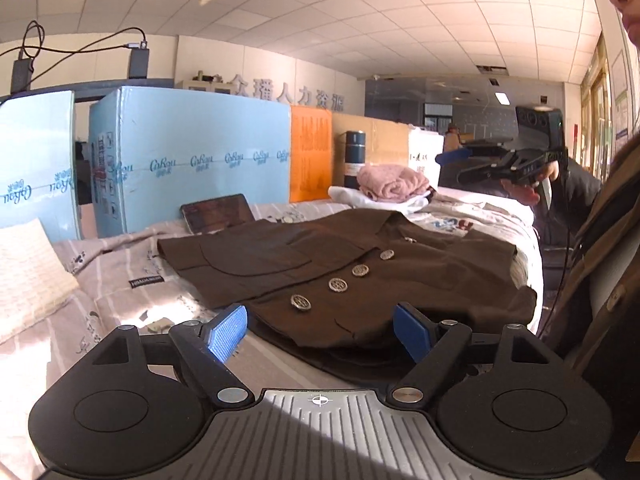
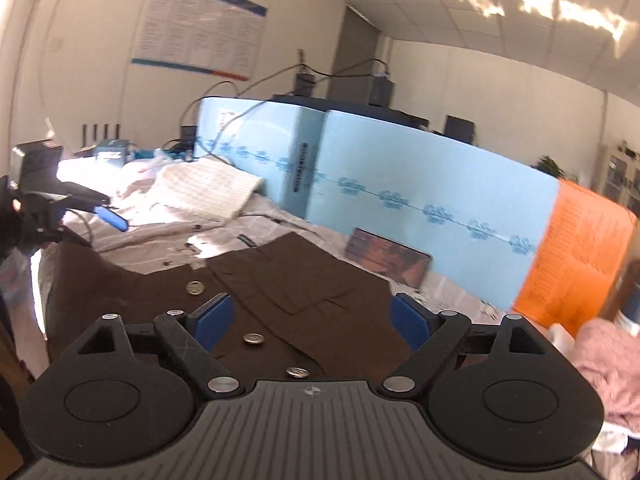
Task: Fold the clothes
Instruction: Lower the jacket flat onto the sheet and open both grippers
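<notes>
Over brown jacket (image 1: 340, 272), left claw (image 1: 320, 334) (jaws wide), tilted slightly down

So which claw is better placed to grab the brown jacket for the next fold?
Probably the left claw: it is open with the brown jacket hem edge right between its fingers. The right claw, also open, hovers over the jacket's buttoned middle, with no edge to pinch.

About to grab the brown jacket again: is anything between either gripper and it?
Nothing visible. The left gripper and right gripper both stand open directly over the brown jacket, with no object in between. The tablet and pink garment lie beyond it.
</notes>
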Demonstrator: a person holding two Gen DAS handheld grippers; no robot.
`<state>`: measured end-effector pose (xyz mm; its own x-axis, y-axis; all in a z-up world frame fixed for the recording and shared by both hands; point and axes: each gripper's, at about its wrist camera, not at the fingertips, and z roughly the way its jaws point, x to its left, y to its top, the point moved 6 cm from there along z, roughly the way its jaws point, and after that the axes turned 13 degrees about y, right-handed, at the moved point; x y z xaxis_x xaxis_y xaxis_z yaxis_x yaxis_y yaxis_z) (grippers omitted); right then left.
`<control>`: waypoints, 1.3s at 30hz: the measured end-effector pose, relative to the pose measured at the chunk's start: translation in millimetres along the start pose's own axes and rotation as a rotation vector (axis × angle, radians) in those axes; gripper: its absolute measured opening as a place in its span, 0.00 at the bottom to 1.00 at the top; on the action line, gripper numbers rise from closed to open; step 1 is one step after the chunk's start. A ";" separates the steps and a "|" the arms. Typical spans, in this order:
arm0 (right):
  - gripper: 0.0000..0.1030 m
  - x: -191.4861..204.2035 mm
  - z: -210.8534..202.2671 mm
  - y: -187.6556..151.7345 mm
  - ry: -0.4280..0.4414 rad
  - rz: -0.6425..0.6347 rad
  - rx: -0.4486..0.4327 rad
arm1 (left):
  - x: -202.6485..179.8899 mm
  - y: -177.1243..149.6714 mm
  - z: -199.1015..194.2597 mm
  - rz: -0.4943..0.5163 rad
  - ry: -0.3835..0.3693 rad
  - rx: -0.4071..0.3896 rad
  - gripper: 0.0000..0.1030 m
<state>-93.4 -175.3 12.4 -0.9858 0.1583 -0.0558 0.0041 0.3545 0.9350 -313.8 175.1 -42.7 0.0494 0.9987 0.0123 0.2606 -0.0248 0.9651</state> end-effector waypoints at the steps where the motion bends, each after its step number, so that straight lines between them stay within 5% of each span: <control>1: 0.85 -23.1 -2.3 -8.8 -0.049 0.071 -0.012 | 9.3 7.4 4.4 -0.040 0.030 -0.028 0.86; 5: 0.86 -111.4 -5.4 -46.7 -0.197 0.388 -0.069 | 45.4 31.9 42.3 -0.212 0.179 -0.051 0.97; 11: 0.86 -198.0 26.3 -88.9 -0.273 0.777 -0.078 | 88.6 35.8 157.6 -0.362 0.333 0.220 0.97; 15: 0.83 -225.7 55.1 -98.5 -0.268 0.920 -0.035 | 101.6 34.0 215.3 -0.383 0.377 0.287 0.96; 18: 0.65 -229.5 74.0 -101.2 -0.272 0.929 0.010 | 110.9 31.8 243.4 -0.412 0.419 0.283 0.95; 21: 0.24 -228.6 84.7 -99.5 -0.307 0.872 0.027 | 104.5 25.5 258.6 -0.415 0.410 0.294 0.84; 26: 0.18 -225.2 86.5 -83.2 -0.368 0.672 -0.001 | 83.6 24.4 262.5 -0.317 0.437 0.282 0.69; 31: 0.20 -250.7 99.1 -86.2 -0.397 0.643 0.099 | 71.0 23.4 262.3 -0.263 0.433 0.310 0.68; 34: 0.36 -250.2 103.4 -94.9 -0.401 0.613 0.170 | 71.8 22.5 252.7 -0.274 0.452 0.317 0.69; 35: 0.56 -247.5 100.8 -94.9 -0.402 0.601 0.172 | 72.2 23.6 244.6 -0.283 0.452 0.311 0.69; 36: 0.66 -244.4 97.6 -94.3 -0.404 0.587 0.172 | 72.5 24.8 236.0 -0.291 0.451 0.306 0.69; 39: 0.73 -229.4 80.4 -84.2 -0.428 0.520 0.151 | 69.8 28.5 204.4 -0.306 0.445 0.276 0.70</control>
<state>145.9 -167.3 -81.6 -0.6963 0.6819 0.2242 0.5125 0.2535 0.8204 -105.8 235.0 -67.8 -0.4595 0.8837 -0.0891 0.4432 0.3151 0.8392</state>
